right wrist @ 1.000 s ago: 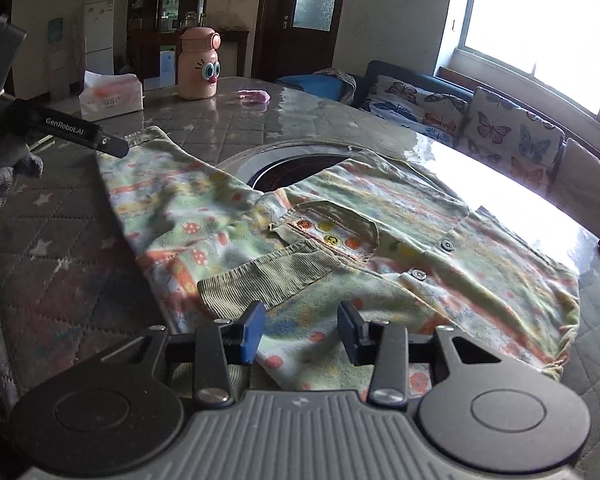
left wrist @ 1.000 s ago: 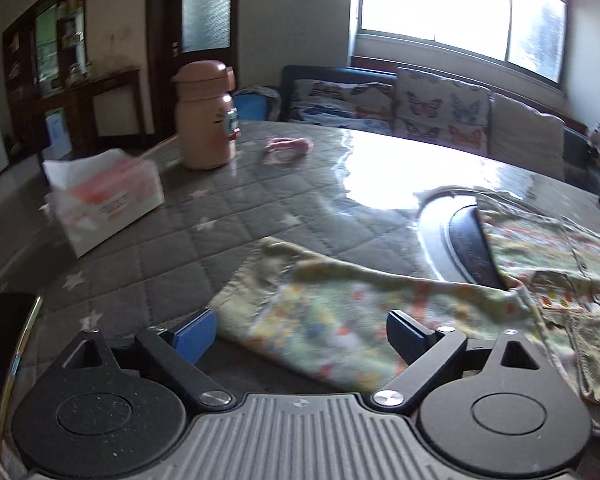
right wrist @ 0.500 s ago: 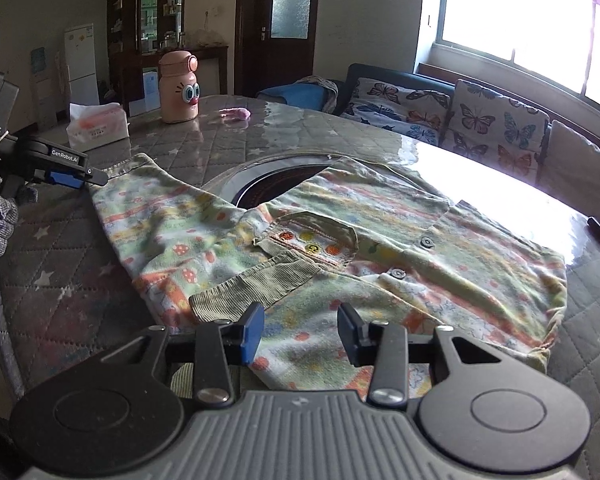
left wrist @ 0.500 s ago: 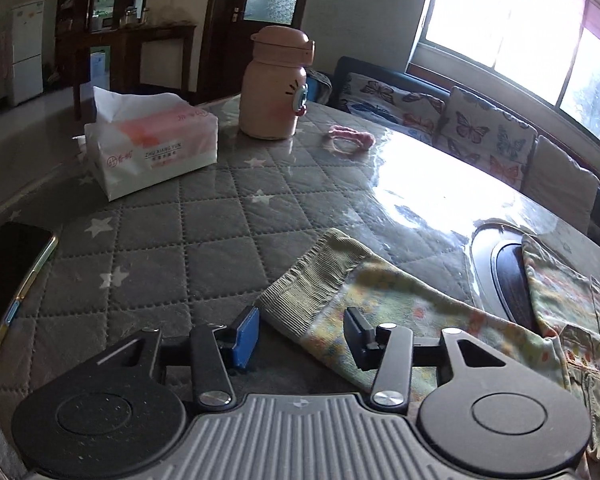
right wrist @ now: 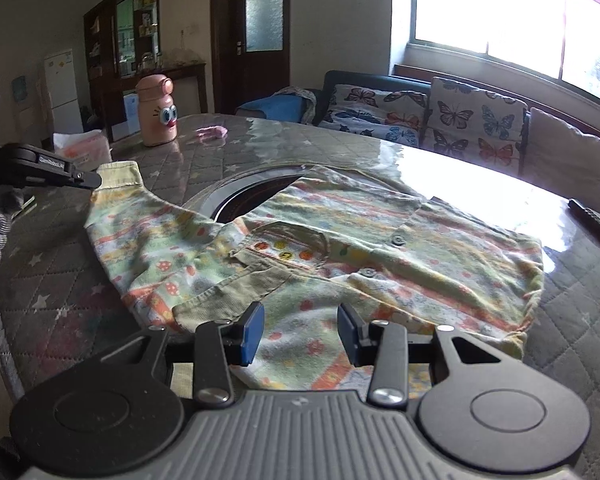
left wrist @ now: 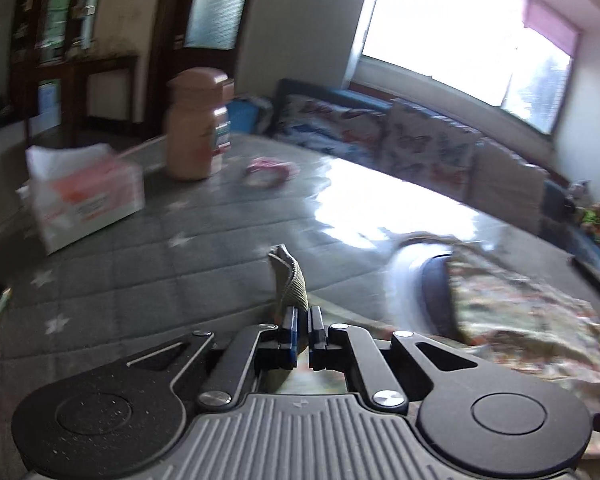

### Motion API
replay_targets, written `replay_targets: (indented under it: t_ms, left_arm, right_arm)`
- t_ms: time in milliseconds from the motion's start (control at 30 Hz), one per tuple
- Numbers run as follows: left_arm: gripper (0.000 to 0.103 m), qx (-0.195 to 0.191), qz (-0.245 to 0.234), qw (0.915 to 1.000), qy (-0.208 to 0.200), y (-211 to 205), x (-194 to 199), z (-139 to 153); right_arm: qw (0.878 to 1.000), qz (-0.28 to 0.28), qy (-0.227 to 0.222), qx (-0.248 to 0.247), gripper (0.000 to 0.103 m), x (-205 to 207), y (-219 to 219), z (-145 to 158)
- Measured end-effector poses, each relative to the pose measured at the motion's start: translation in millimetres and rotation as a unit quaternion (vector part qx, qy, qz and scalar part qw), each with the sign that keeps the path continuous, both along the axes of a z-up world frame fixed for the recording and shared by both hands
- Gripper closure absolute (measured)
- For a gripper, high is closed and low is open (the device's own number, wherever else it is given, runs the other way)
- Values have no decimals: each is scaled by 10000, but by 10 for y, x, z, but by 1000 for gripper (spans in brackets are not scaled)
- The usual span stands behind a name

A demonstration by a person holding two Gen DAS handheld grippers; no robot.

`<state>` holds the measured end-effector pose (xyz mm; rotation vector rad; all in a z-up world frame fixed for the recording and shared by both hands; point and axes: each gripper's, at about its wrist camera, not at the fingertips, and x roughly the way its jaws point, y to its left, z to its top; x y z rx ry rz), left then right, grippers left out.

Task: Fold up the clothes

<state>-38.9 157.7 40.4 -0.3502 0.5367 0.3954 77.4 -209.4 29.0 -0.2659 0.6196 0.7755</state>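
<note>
A small patterned child's shirt (right wrist: pixel 340 232) lies spread on the quilted table, its body over a round dark inset. My left gripper (left wrist: pixel 303 322) is shut on the ribbed cuff (left wrist: pixel 292 280) of its left sleeve, which sticks up between the pads. In the right wrist view the left gripper (right wrist: pixel 94 179) holds the cuff (right wrist: pixel 120 174) lifted off the table at the far left. My right gripper (right wrist: pixel 300 332) is open, its fingers just above the shirt's near hem, holding nothing.
A pink cartoon bottle (right wrist: pixel 156 110), a tissue box (left wrist: pixel 84 196) and a small pink item (left wrist: pixel 268 170) stand on the far side of the table (left wrist: pixel 140 280). A dark remote (right wrist: pixel 596 222) lies at the right. A sofa with butterfly cushions (right wrist: pixel 452 120) runs behind.
My left gripper has closed on the sleeve cuff and lifted it off the table. My right gripper has stayed open over the hem.
</note>
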Motion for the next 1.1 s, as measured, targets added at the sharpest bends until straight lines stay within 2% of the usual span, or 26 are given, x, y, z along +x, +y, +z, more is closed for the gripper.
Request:
replay_targets:
  t_ms: [167,367,500,767,833,867,933,1000,1067,1100]
  left_arm:
    - [98,26,-1051,9937,-397,-534,213,309]
    - [98,-74,-2363,9702,-535,-1275,534,442]
    - [98,-122,-2974,9538,-420,-1676,692,407]
    - [96,-136,-3649,9307,196,-2060,768,79]
    - [93,-131,-3803,9243,300,-2098,735,17]
    - [90,-118,-3846,9225,308,-2085,705,7]
    - [74,-55,-3841,9228,284,-2047,642,5]
    - [62,41,-3702,9287,223,-1954,592,28]
    - [58,116,-3532,9353,173,-1843,548,52]
    - [52,141,-3433,9390,155,-1777,530,65]
  right_arm:
    - [9992,-338,89,203,62,84,-228,37]
    - [9962,-732,146,439,62,164,-500,72]
    - [9935,-974,179,564,62,201,-671,101]
    - [9882,-1219,469,797,63,292,-834,69]
    - [9876,-1210,541,839,63,303,-827,53]
    - [9873,-1191,593,866,63,313,-807,51]
    - [9865,-1147,711,929,64,333,-778,39]
    - [9854,-1093,870,971,64,361,-728,12]
    - [9839,-1038,1042,1013,64,394,-660,-31]
    - [9826,-1006,1162,1048,64,417,-617,-62]
